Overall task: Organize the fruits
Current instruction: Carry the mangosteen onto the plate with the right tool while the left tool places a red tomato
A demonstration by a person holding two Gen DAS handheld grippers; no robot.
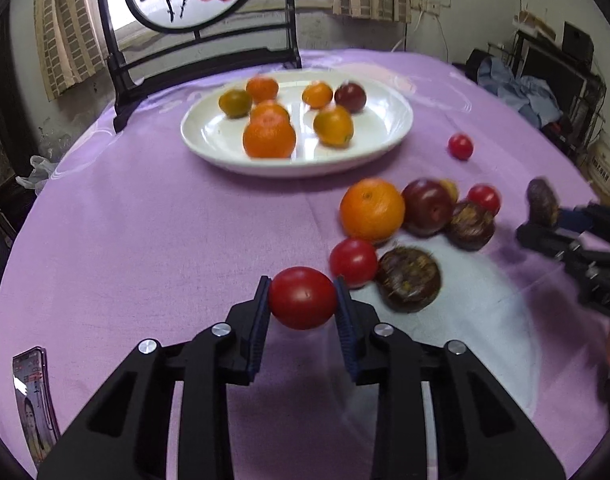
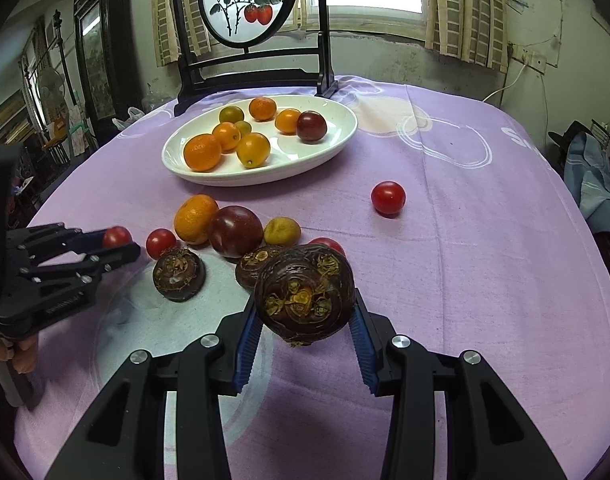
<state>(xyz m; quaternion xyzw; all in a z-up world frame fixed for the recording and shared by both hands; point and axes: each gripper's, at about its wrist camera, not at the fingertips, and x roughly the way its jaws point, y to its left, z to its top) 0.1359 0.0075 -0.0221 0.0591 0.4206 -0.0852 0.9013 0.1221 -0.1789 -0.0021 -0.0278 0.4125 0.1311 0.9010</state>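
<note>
Right then, you had both hands loaded: your left gripper [image 1: 302, 300] was clamped on a cherry tomato [image 1: 303, 297], pads pressing either side, and your right gripper [image 2: 305, 312] was gripping a dark water chestnut [image 2: 304, 295], both held above the purple tablecloth [image 2: 465, 260]. On the white plate [image 2: 337, 136] at the far side there already sat a handful of oranges and kumquats plus one dark plum [image 2: 311, 126]. So I'd have called it roughly halfway. Left loose on the cloth was a cluster near you: an orange [image 2: 195, 218], a plum [image 2: 236, 231], a yellowish kumquat [image 2: 282, 231], two water chestnuts, cherry tomatoes, and one lone tomato [image 2: 388, 198] well apart to the right.
</note>
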